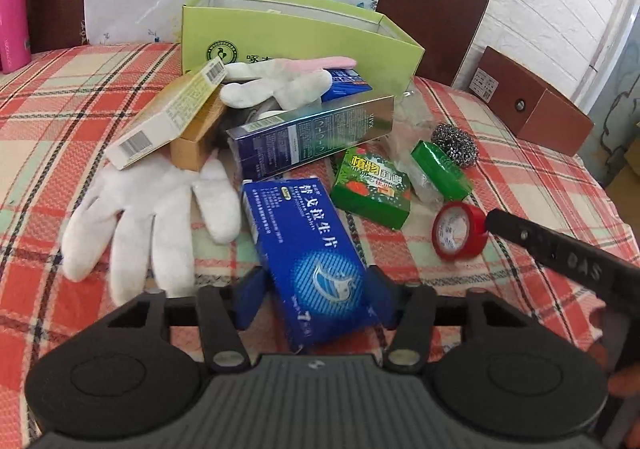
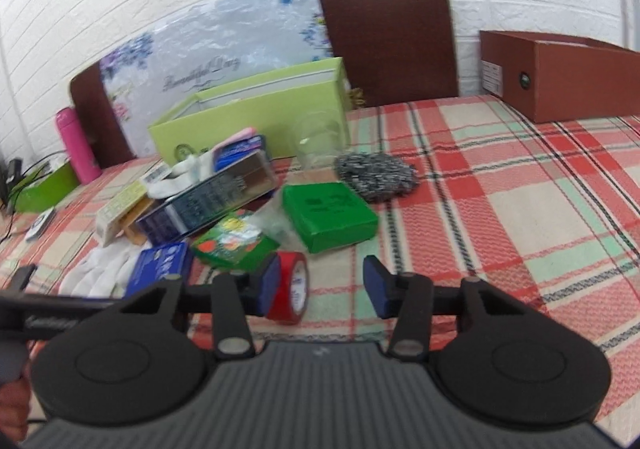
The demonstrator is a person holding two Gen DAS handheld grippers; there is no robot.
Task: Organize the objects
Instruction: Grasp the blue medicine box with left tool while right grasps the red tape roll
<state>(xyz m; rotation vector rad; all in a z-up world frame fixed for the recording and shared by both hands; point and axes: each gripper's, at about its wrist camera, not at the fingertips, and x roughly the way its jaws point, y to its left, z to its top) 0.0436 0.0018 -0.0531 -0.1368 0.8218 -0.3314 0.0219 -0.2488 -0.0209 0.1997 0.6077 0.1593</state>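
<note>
The blue box (image 1: 310,261) lies on the checked tablecloth (image 1: 48,97) between the left gripper's (image 1: 316,297) pads, which press its two sides. The red tape roll (image 2: 290,287) stands on edge just beside the right gripper's (image 2: 320,289) left pad, outside the half-open, empty jaws. Behind lie white gloves (image 1: 148,217), green boxes (image 1: 372,185) and a steel scourer (image 1: 456,145).

Plaid-clothed table (image 1: 540,209) under white glove (image 1: 148,217), red tape roll (image 1: 456,229), steel scourer (image 1: 456,143).
</note>
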